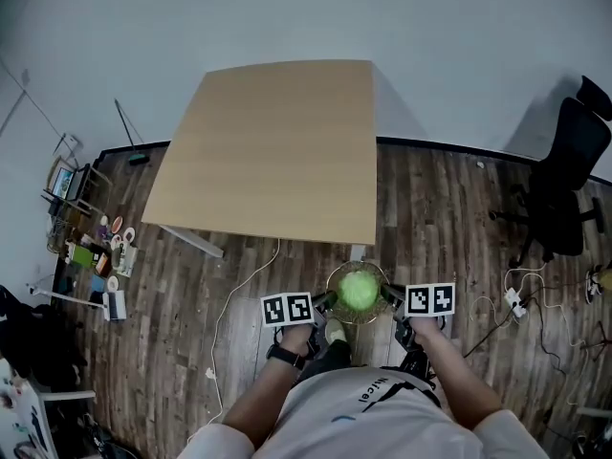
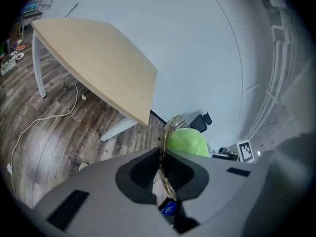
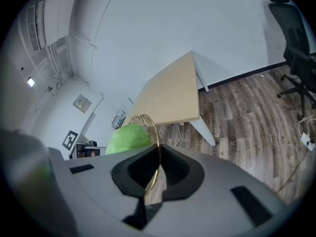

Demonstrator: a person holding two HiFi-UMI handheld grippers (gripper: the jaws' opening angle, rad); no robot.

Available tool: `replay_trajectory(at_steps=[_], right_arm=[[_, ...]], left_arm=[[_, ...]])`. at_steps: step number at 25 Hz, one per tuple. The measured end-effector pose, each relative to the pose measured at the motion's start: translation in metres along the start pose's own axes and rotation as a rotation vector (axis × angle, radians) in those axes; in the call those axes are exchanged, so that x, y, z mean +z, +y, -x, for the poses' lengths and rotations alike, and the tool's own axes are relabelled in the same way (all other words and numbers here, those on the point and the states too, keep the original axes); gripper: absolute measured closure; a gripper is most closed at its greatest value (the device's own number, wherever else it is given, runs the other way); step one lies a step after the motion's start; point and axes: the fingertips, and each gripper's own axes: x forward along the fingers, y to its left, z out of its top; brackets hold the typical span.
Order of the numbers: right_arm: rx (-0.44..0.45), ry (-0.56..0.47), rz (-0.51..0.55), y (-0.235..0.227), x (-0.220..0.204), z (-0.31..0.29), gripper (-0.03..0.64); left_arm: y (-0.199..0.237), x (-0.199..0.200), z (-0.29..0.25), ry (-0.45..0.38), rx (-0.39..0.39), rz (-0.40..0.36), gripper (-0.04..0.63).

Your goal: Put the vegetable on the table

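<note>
Head view looked steeply down from high up, both gripper views sat close behind their jaws, facing each other, all three shared table (image 1: 273,151), basket (image 1: 359,320).

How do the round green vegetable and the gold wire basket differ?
The round green vegetable is solid, lying inside; the gold wire basket is open wirework around it. The left gripper and right gripper clamp the basket's rim, not the vegetable. Both are short of the wooden table.
</note>
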Motion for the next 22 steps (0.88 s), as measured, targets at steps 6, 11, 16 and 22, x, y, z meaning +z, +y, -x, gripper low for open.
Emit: replay_trajectory(at_steps=[6, 11, 16, 22], right_arm=[[-0.018, -0.029, -0.022, 0.007, 0.051, -0.034, 0.592], [-0.025, -0.027, -0.021, 0.005, 0.085, -0.054, 0.592], [-0.016, 0.0, -0.013, -0.011, 0.125, -0.079, 0.592], [0.014, 0.075, 0.035, -0.033, 0.187, -0.115, 0.591]], left_arm=[[0.012, 0.066, -0.012, 0.027, -0.009, -0.036, 0.565], [0.019, 0.102, -0.026, 0.034, -0.008, -0.028, 0.566], [0.029, 0.138, -0.053, 0.017, 0.015, 0.001, 0.566], [0.038, 0.19, -0.09, -0.04, 0.05, 0.055, 0.566]])
